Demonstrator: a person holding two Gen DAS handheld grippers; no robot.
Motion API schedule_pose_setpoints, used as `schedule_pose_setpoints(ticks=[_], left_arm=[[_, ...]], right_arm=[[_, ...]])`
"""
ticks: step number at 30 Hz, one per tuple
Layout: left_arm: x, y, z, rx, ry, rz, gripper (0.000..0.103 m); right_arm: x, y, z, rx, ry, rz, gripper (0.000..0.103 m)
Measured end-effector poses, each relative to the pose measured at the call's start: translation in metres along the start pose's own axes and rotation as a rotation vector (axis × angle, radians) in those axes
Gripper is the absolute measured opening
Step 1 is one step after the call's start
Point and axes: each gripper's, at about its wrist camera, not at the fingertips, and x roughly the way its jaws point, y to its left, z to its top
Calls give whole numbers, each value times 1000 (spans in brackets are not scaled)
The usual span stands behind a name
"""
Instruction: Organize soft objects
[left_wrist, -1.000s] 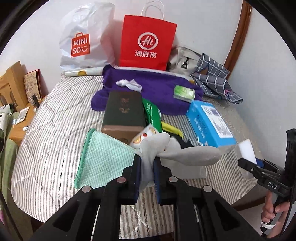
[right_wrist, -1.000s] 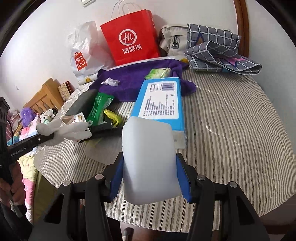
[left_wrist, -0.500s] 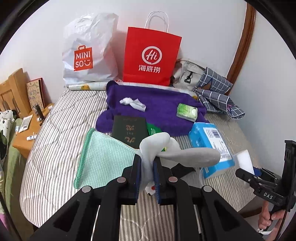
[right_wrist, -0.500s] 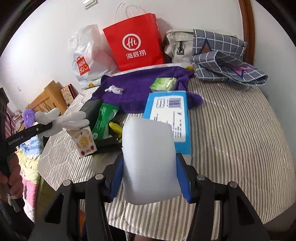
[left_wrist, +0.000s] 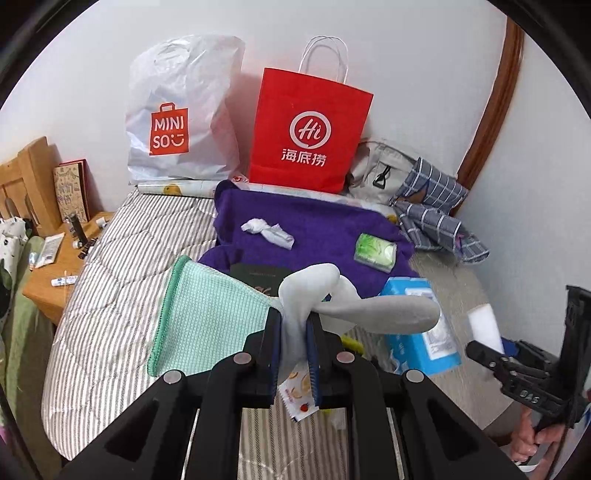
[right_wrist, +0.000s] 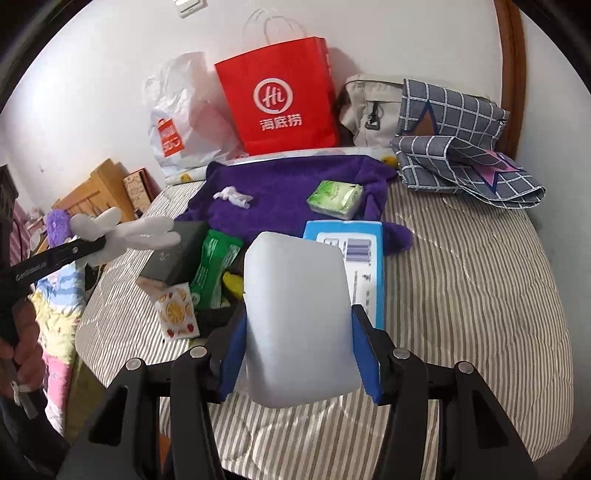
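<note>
My left gripper (left_wrist: 293, 332) is shut on a grey sock (left_wrist: 369, 310), held above the striped bed (left_wrist: 110, 295). A mint-green cloth (left_wrist: 207, 310) hangs from the left side of the same fingers, its corner apparently caught in with the sock. The right wrist view shows that left gripper (right_wrist: 92, 243) at the left with the sock (right_wrist: 140, 232) sticking out. My right gripper (right_wrist: 299, 332) is shut on a white sponge block (right_wrist: 299, 317) that fills its jaws. The left wrist view has the right gripper (left_wrist: 491, 350) and sponge (left_wrist: 484, 325) at the right edge.
On the bed lie a purple towel (left_wrist: 314, 229) carrying a knotted white sock (left_wrist: 267, 230) and a green tissue pack (left_wrist: 375, 253), a blue box (right_wrist: 351, 258), a dark box (right_wrist: 173, 254), a green wipes pack (right_wrist: 214, 273) and a small carton (right_wrist: 175, 312). Bags (left_wrist: 306, 133) and plaid cloth (right_wrist: 461, 155) line the wall.
Both grippers have risen and drawn back from the bed, each keeping what it holds. The items on the bed now sit lower and farther off in both views.
</note>
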Motion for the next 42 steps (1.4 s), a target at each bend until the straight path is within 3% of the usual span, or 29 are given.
schedule_pose_setpoints(ticks=[24, 42], left_arm=[[18, -6, 58, 27, -46, 32, 13], [75, 5, 112, 13, -15, 59, 13]], right_arm=[[26, -7, 83, -19, -22, -19, 54], [63, -13, 151, -10, -38, 4, 55]])
